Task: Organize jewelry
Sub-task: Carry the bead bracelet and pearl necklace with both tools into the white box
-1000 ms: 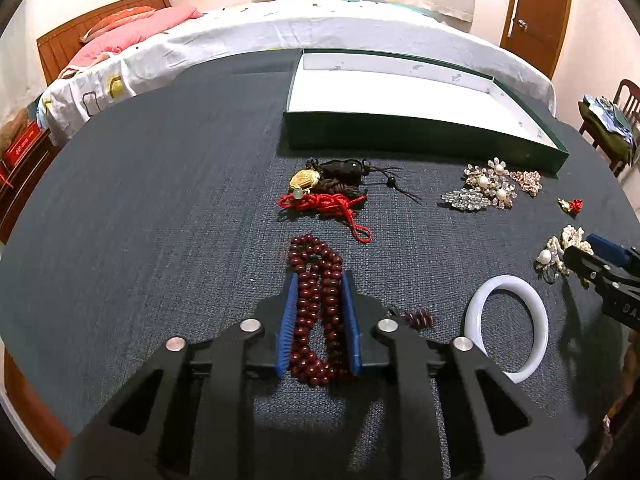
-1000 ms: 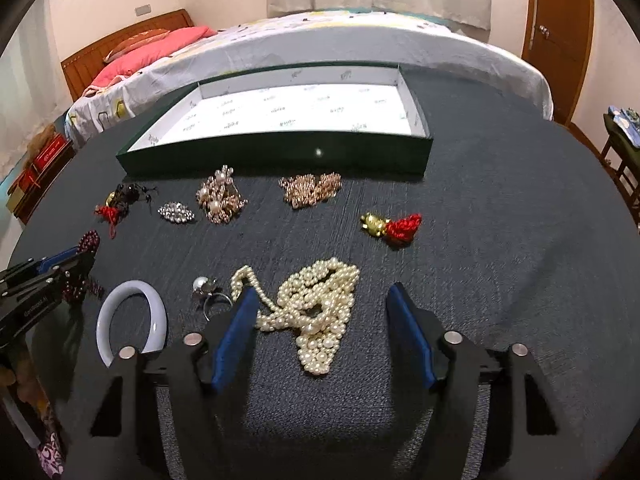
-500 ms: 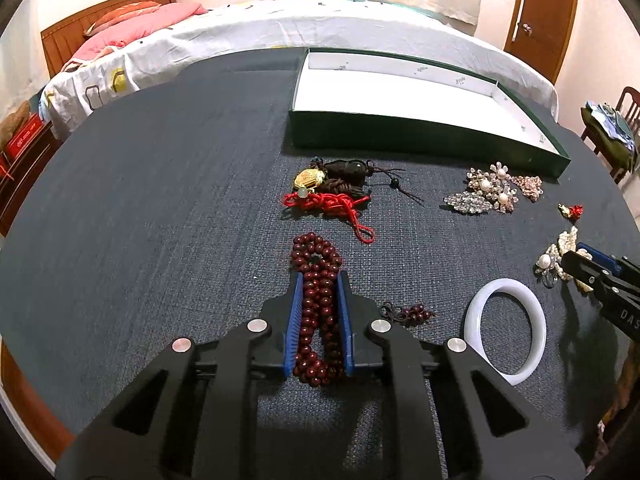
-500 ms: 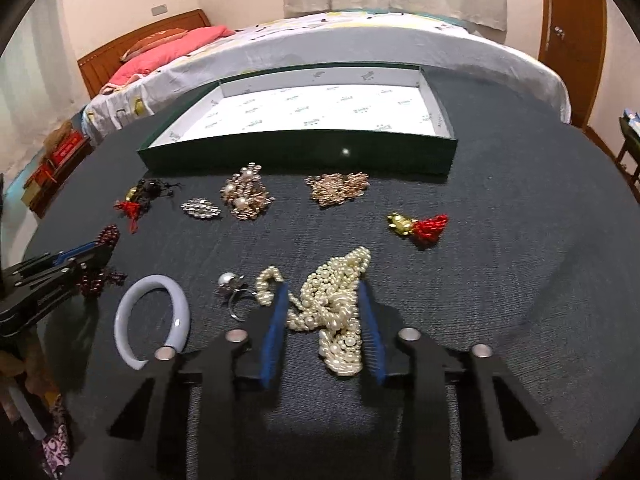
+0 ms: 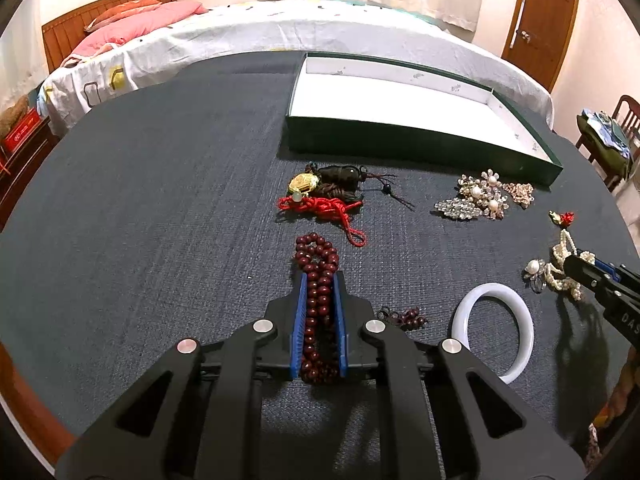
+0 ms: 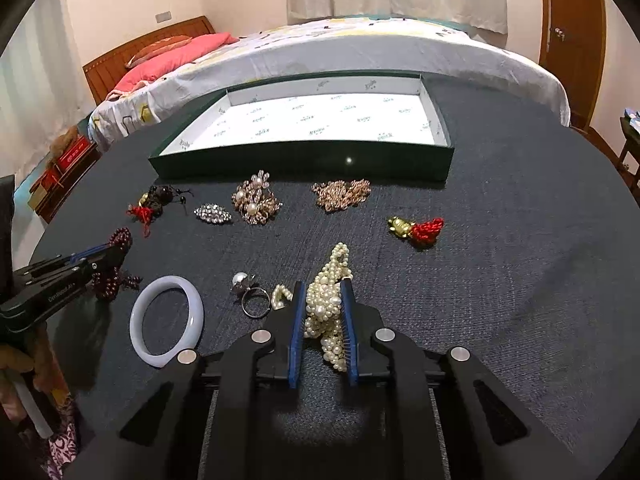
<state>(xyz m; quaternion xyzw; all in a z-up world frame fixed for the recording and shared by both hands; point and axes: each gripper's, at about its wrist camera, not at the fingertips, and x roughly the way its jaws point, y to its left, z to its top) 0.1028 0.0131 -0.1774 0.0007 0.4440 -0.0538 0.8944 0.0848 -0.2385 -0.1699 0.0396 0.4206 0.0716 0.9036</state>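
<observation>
We have the left gripper (image 5: 319,280) closed on the red beads (image 5: 318,300): its blue pads press both sides of the doubled strand, whose far loop pokes out past the fingertips and lies on the dark cloth (image 5: 160,200). Its jaws have just been closing the last little way. A small tassel (image 5: 404,316) of the same beads lies just beside the gripper.

Our right gripper (image 6: 323,286) has just been closing too, and its pads now squeeze the pearl necklace (image 6: 328,300), bunched between them. One loop of pearls sticks out ahead of the fingertips and another short loop peeks out on the left side. Both strands are low on the cloth, well short of the tray (image 6: 304,160).

Between the two grippers lie the white bangle (image 6: 166,320) and a pearl ring (image 6: 248,292), the ring just beside the pearls. Farther back, near the tray's front wall, we see a row: a knot of red cord (image 6: 148,206) with dark beads, a crystal brooch (image 6: 213,213), a pearl brooch (image 6: 256,200), a rose-gold heap (image 6: 342,194), and, nearer the pearls, a gold and red charm (image 6: 418,230). The tray is green outside with a white printed lining. A bed (image 6: 340,44) stands behind the table.
</observation>
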